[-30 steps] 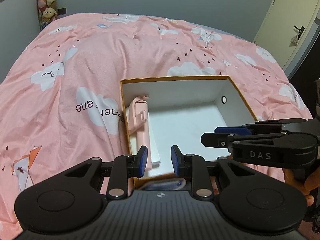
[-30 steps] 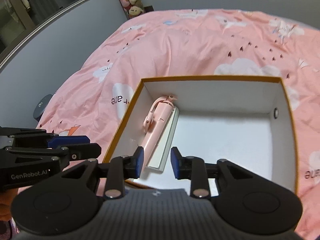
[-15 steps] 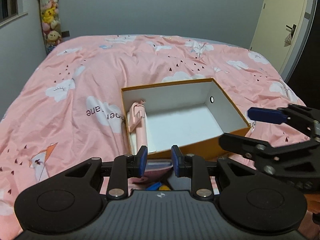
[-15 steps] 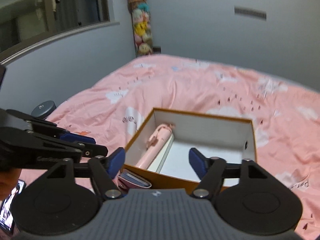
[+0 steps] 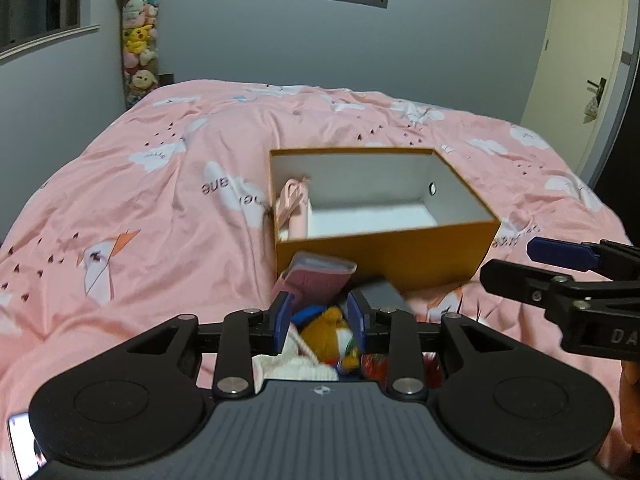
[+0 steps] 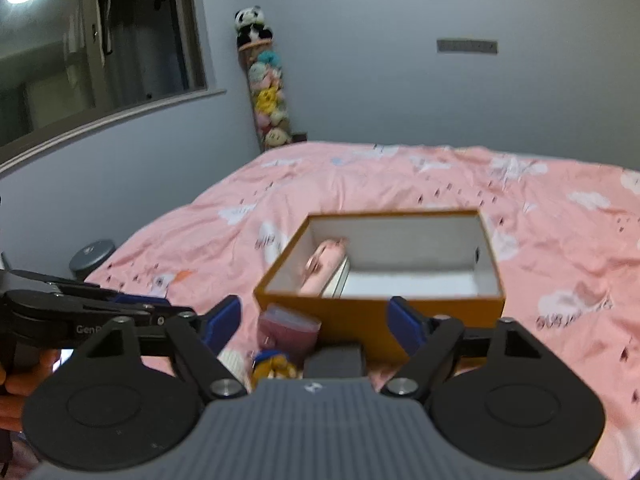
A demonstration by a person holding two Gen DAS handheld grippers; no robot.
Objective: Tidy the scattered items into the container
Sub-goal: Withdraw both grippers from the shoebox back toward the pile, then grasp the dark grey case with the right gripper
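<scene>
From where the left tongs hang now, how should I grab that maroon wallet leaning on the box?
Grip the maroon wallet across its raised far edge, coming from above. It tilts against the orange box, so that edge stands free; the low end is crowded by the plush toy.

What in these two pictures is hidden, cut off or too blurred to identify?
- Left wrist view: the white knitted item, orange plush toy and red item are partly covered by the left gripper and its body.
- Left wrist view: the right gripper is cut off by the right edge.
- Right wrist view: the grey flat item is blurred; its kind is unclear.
- Both views: the box floor near its front wall is hidden.
</scene>
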